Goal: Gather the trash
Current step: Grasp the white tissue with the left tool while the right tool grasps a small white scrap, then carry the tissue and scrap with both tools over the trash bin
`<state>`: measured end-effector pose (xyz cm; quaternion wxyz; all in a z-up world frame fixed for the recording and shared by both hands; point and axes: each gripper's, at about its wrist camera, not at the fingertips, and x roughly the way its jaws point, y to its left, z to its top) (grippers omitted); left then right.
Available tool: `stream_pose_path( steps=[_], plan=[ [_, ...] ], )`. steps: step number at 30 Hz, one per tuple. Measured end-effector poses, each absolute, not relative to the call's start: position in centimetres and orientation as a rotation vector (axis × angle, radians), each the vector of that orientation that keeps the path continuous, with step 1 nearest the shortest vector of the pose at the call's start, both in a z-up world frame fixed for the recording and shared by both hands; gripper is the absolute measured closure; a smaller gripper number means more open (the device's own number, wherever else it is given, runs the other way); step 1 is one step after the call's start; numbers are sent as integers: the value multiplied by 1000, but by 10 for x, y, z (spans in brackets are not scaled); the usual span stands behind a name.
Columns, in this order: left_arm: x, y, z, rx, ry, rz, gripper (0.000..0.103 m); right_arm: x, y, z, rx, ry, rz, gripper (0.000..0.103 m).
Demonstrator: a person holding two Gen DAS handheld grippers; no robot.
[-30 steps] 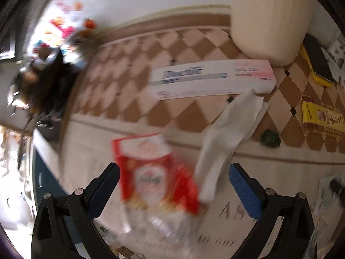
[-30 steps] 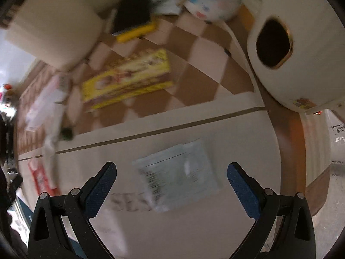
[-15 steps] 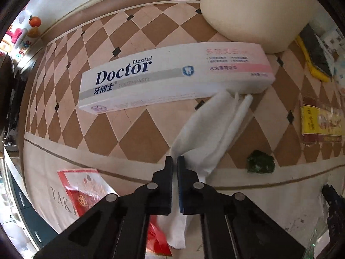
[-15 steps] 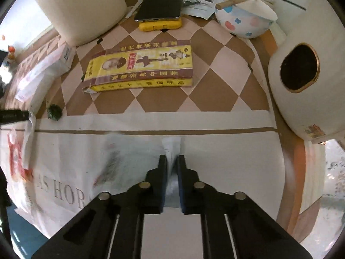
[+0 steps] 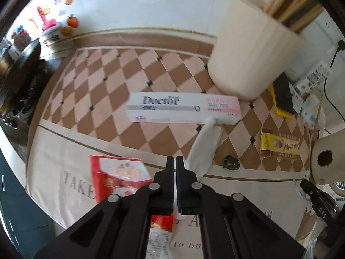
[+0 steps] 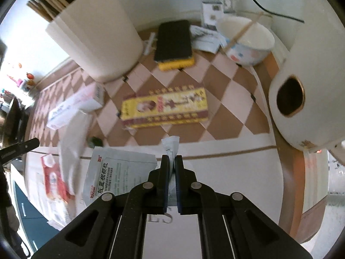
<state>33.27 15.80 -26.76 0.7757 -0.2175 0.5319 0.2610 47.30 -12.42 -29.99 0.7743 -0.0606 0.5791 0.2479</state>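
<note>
My left gripper [image 5: 174, 161] is shut on a white tissue [image 5: 204, 144], which stretches from the jaws toward the white "Doctor" toothpaste box [image 5: 183, 110]. A red snack wrapper [image 5: 118, 179] lies just left of it. My right gripper [image 6: 171, 160] is shut on the edge of a white medicine sachet [image 6: 116, 177], lifted off the tablecloth. A small green scrap [image 5: 230, 165] lies by the tissue. A cream waste bin [image 5: 254, 56] stands at the back.
A yellow flat box [image 6: 163, 108], a black-and-yellow sponge [image 6: 174, 45], a white bowl with a stick [image 6: 245, 41] and a white appliance with a dark oval hole [image 6: 301, 99] stand around. The table's front edge is near both grippers.
Both grippers went from open to shut, the left on the tissue and the right on the sachet. Both have since risen and pulled back, lifting their items.
</note>
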Motion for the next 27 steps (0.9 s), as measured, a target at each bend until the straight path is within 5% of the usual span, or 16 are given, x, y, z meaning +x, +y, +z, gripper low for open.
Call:
stream_pose_path(
  steps=[12, 18, 21, 24, 27],
  plan=[
    [372, 169, -363, -566, 1355, 287, 95, 472, -100, -306, -143, 1275, 588, 98],
    [387, 157, -375, -535, 1391, 259, 69, 486, -116, -318, -111, 1304, 554, 98],
    [392, 146, -374, -464, 1389, 278, 75, 491, -123, -326, -86, 1331, 537, 98],
    [393, 136, -372, -407, 1373, 317, 101, 494, -125, -334, -75, 1346, 528, 98],
    [389, 129, -362, -371, 1367, 345, 101, 495, -123, -337, -72, 1345, 529, 98]
  ],
)
